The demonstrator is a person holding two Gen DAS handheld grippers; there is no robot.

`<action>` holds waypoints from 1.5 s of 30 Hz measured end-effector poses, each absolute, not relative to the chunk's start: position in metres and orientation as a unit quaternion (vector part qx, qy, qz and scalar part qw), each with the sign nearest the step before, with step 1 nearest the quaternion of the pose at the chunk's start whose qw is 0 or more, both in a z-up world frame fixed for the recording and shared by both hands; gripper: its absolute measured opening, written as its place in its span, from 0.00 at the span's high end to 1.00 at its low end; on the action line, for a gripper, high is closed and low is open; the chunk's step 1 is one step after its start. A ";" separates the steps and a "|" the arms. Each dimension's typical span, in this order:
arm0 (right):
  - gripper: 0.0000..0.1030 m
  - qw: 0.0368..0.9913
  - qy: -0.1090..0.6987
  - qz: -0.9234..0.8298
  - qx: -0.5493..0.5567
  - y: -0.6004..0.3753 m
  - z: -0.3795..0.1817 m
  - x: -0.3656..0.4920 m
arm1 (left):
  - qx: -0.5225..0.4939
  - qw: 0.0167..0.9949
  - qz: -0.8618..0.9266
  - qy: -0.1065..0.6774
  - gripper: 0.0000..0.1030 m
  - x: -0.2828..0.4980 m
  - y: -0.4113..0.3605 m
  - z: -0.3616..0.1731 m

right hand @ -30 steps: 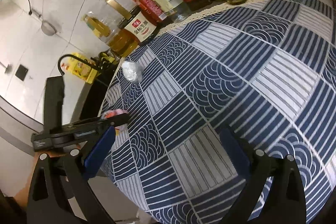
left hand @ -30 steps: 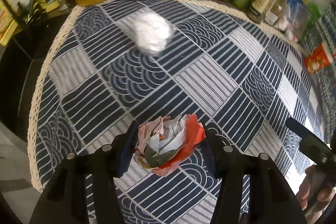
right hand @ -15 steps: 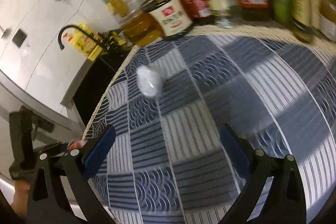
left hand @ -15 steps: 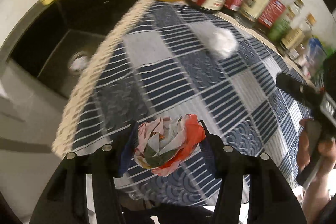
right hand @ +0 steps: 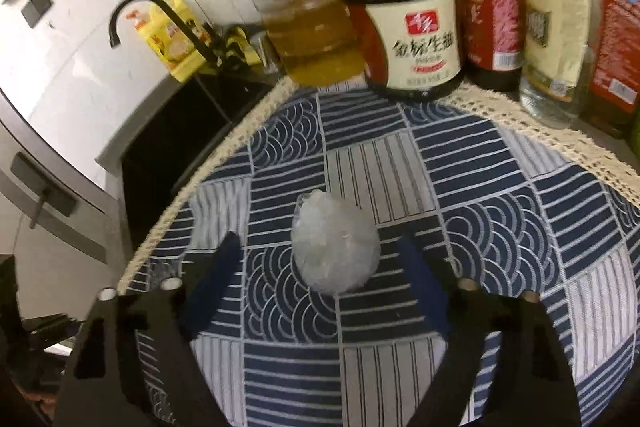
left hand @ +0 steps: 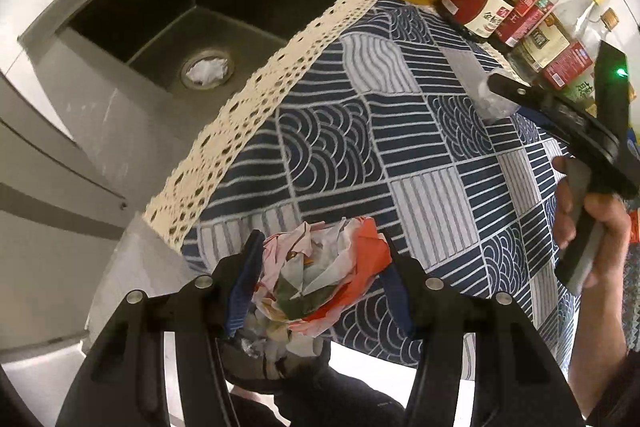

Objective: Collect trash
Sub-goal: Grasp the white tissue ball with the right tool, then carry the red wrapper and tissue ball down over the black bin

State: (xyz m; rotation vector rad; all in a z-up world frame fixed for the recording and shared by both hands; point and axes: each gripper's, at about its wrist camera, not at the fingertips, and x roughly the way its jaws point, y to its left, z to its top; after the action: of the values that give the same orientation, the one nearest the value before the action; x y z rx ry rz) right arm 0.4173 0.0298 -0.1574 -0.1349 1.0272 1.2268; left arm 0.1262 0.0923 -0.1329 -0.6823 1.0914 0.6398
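Observation:
My left gripper [left hand: 320, 283] is shut on a crumpled red, pink and white paper wad [left hand: 320, 279], held over the front edge of the blue patterned cloth [left hand: 360, 147], above a dark bin with trash [left hand: 272, 351] below. My right gripper [right hand: 324, 267] is open, its blue pads on either side of a crumpled clear plastic ball [right hand: 334, 243] that lies on the cloth [right hand: 400, 167]. The pads stand apart from the ball. The right gripper also shows in the left wrist view [left hand: 560, 115], partly covering the plastic ball [left hand: 490, 99].
A row of oil and sauce bottles [right hand: 412, 39] stands along the back edge of the cloth. A black sink [left hand: 180, 19] with a white wad in its drain [left hand: 206, 71] lies to the left. A black tap [right hand: 160, 11] rises behind it.
My left gripper carried the paper wad back off the cloth's front edge, over the bin. My right gripper moved in on the plastic ball, which now sits between its open pads.

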 end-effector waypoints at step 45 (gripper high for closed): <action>0.53 0.810 0.452 0.371 -0.033 -0.123 -0.064 0.213 | -0.233 0.866 0.026 0.442 0.48 0.097 0.081 -0.075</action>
State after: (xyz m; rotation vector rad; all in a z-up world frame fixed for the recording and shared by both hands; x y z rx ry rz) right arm 0.2134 -0.1228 -0.0637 -0.0714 0.9662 0.7934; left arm 0.0972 0.0810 -0.0751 -0.4873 0.9261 0.0545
